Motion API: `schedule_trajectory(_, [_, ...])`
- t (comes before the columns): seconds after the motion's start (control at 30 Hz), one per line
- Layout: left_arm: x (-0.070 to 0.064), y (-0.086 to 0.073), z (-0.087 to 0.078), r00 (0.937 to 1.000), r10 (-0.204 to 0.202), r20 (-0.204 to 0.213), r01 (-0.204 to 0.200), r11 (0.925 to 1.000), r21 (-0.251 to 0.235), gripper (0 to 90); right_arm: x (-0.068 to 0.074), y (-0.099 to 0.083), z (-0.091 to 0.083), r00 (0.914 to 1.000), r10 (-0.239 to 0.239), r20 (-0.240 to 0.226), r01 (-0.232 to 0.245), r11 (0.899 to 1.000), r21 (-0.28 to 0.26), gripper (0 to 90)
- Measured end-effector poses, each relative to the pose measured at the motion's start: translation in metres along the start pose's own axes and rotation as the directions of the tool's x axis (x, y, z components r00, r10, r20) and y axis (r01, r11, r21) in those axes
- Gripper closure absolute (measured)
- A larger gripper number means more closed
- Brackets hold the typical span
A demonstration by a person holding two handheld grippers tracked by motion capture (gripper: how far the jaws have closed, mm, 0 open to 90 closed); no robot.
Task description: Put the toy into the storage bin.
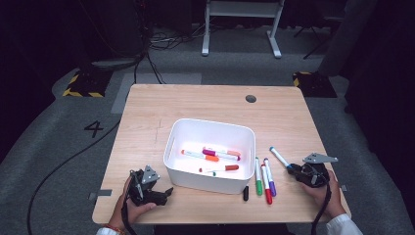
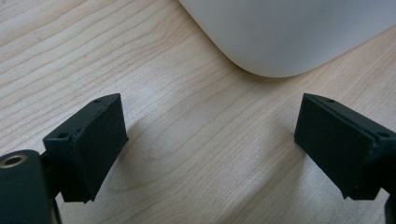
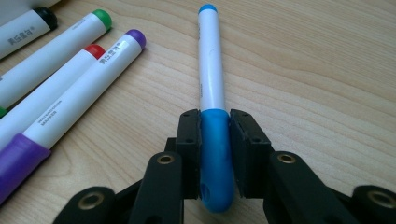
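Observation:
A white bin (image 1: 247, 134) sits mid-table with several markers inside, among them an orange one (image 1: 200, 155) and a red one (image 1: 222, 169). Right of it lie a green marker (image 1: 258, 176), a red marker (image 1: 265, 183), a purple marker (image 1: 269, 176) and a black marker (image 1: 245, 193). My right gripper (image 1: 292, 169) is shut on the blue cap of a blue marker (image 3: 212, 84), which lies low over the wood. My left gripper (image 2: 210, 140) stands open over bare wood near the bin's front left corner (image 2: 280, 37), nothing between its jaws.
The wooden table (image 1: 147, 112) has a round dark hole (image 1: 250, 98) near its far edge. A black cable (image 1: 63, 166) runs across the grey floor at left. A white frame (image 1: 242, 24) stands beyond the table.

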State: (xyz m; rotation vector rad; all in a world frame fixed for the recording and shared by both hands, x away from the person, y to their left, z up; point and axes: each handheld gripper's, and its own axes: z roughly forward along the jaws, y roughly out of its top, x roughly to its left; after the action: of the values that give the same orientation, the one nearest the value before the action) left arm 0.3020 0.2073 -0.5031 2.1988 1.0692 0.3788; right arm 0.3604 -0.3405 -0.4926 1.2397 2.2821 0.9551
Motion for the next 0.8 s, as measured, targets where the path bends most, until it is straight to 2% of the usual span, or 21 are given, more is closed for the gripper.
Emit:
schedule_trajectory(0.2, [0.0,0.0,0.0,1.0,0.0,-0.001,0.0,1.0,0.0,9.2,0.0,0.0,-0.002,0.9997,-0.013,-0.021,0.013,1.0,-0.016,75.5])
schedule_trajectory(0.5, [0.0,0.0,0.0,1.0,0.0,0.001,0.0,1.0,0.0,9.2,-0.002,0.006,-0.015,0.9993,-0.014,-0.035,0.011,0.997,-0.078,75.6])
schedule_trajectory(0.6, [0.0,0.0,0.0,1.0,0.0,0.001,0.0,1.0,-0.001,9.2,-0.001,0.01,-0.02,0.9987,0.0,-0.051,-0.005,0.994,-0.108,75.6])
schedule_trajectory(0.8, [0.0,0.0,0.0,1.0,0.0,0.0,0.0,1.0,0.0,9.2,0.005,0.024,-0.038,0.9966,-0.026,-0.078,0.011,0.983,-0.183,75.6])
